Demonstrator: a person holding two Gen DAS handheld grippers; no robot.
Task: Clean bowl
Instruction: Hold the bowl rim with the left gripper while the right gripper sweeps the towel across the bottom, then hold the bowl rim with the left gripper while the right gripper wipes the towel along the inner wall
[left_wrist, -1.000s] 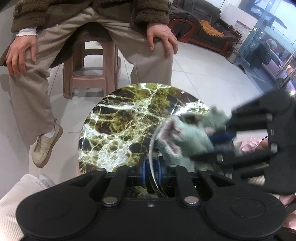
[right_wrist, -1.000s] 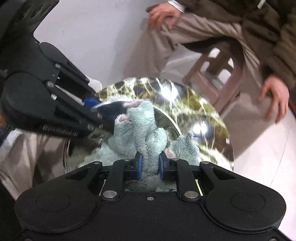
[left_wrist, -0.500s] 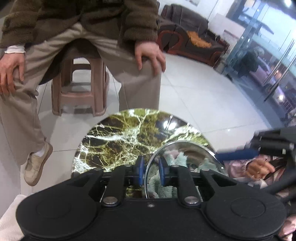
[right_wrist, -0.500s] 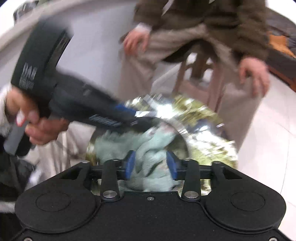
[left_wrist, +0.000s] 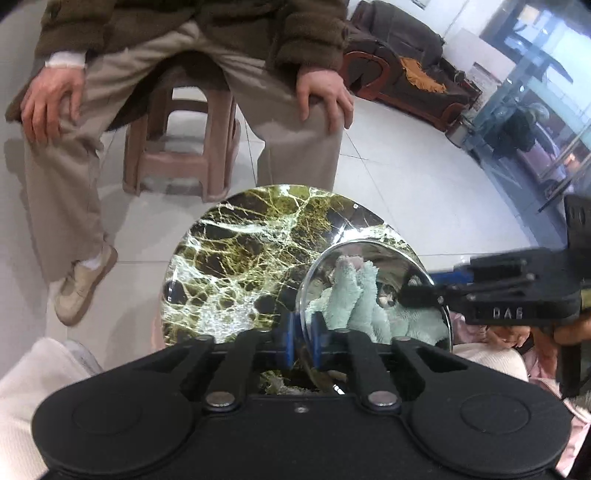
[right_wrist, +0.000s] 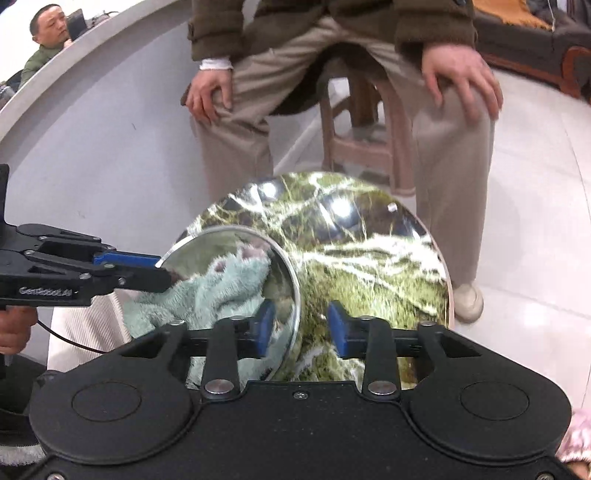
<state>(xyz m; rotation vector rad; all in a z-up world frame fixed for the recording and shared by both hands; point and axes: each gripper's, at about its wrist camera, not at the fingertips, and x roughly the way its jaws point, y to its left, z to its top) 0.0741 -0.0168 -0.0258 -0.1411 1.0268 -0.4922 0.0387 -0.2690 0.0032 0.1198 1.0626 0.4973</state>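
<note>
The steel bowl (left_wrist: 406, 266) (right_wrist: 221, 243) sits at the near edge of a round green-veined marble table (left_wrist: 240, 258) (right_wrist: 369, 266), on the side closest to both cameras; whether it rests flat or is tipped cannot be told. A fluffy pale green cloth (left_wrist: 354, 295) (right_wrist: 214, 291) lies bunched inside it, filling most of the hollow and climbing the inner wall. The left gripper (left_wrist: 303, 332) (right_wrist: 159, 267) has its two blue-padded fingers pressed together on the bowl's thin rim, one inside and one outside, pinching the metal. The right gripper (right_wrist: 300, 328) (left_wrist: 432, 288) comes in at the opposite side of the rim with its fingers spread; its jaws are closing, the rim stands between the pads and neither pad touches it, while the inner pad is just beside the cloth. A hand (right_wrist: 14, 328) grips the handle of the left gripper at the left border of the right wrist view. Past the far edge of the table a person (left_wrist: 184, 55) in a brown fleece jacket and beige trousers sits on a pinkish plastic stool (left_wrist: 181, 158), one hand on each knee, a cream shoe (left_wrist: 83, 288) on the white tiled floor (left_wrist: 406, 184). A dark sofa (left_wrist: 406, 62) with an orange throw stands further back, and another person (right_wrist: 44, 48) sits behind a curved white counter (right_wrist: 92, 55).
</note>
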